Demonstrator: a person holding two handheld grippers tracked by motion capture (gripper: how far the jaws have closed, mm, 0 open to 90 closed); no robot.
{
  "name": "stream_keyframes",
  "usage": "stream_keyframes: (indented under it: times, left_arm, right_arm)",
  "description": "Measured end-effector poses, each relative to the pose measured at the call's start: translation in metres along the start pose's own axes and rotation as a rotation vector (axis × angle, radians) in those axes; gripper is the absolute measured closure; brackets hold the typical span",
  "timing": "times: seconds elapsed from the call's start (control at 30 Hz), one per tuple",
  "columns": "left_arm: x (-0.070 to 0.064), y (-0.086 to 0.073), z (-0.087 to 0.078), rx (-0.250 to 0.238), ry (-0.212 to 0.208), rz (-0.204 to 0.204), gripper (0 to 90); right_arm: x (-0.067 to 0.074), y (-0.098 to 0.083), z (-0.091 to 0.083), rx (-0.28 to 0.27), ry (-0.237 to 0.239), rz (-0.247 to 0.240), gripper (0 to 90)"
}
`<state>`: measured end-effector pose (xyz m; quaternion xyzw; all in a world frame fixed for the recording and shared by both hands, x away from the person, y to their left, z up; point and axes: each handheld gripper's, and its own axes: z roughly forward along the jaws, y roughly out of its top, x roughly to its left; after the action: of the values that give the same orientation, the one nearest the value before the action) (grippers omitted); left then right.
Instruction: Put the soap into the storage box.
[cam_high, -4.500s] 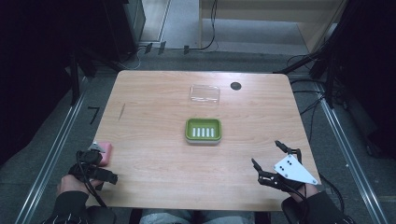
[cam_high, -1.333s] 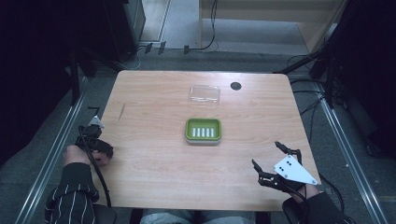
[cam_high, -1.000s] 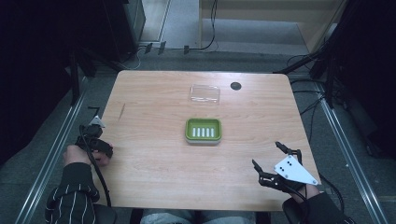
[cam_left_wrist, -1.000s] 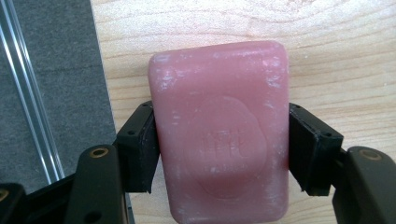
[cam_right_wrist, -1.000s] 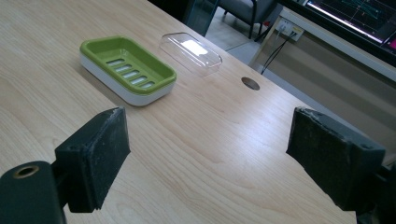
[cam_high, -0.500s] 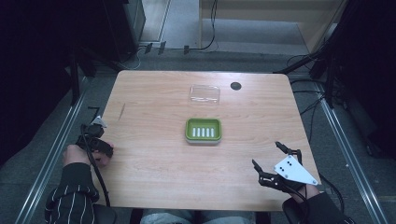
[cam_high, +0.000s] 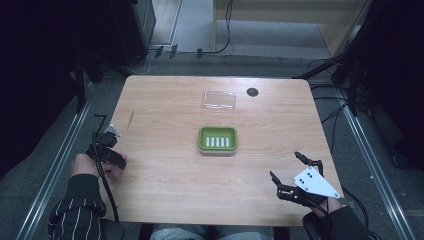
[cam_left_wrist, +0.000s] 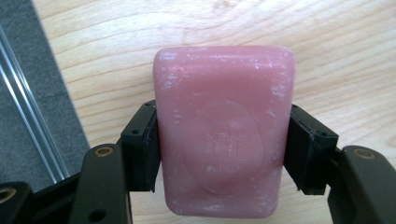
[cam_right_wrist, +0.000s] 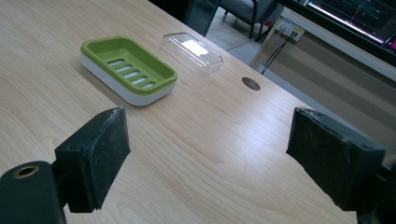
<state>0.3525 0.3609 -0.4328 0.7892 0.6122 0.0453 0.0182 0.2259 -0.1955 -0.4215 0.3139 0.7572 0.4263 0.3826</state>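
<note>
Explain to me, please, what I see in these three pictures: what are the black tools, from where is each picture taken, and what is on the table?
No robot is here. A person sits at a wooden table and holds a hand tool in each hand: a gripper with two black jaws.

The high view comes from a fixed camera above the table. The left gripper is at the table's left edge, and the right gripper is near the front right corner.

The other two pictures come from small cameras that ride on the grippers and look along their jaws.

In the left gripper view, the jaws are shut on a pink bar of soap, one pad on each side.

In the right gripper view, the jaws stand open with nothing between them.

On the table lie a green soap dish and, beyond it, a clear plastic lid.
</note>
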Motion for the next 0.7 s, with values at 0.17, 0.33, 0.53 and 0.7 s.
stream_keyframes:
  times: [0.17,0.33,0.53,0.7]
  left_arm:
    - [-0.010,0.004,-0.002,0.001,-0.013,0.046,38.5]
    - [-0.019,0.007,-0.003,-0.009,-0.025,0.080,38.6]
    - [-0.030,0.013,-0.006,-0.019,-0.046,0.125,38.6]
    - [-0.038,0.017,-0.008,-0.021,-0.066,0.163,38.6]
  right_arm:
    - [0.000,0.000,0.000,-0.001,0.001,0.000,13.1]
    - [0.000,0.000,0.000,-0.001,0.002,0.000,13.1]
    - [0.000,0.000,0.000,0.000,0.003,0.000,13.1]
    - [0.000,0.000,0.000,0.001,0.003,0.000,13.1]
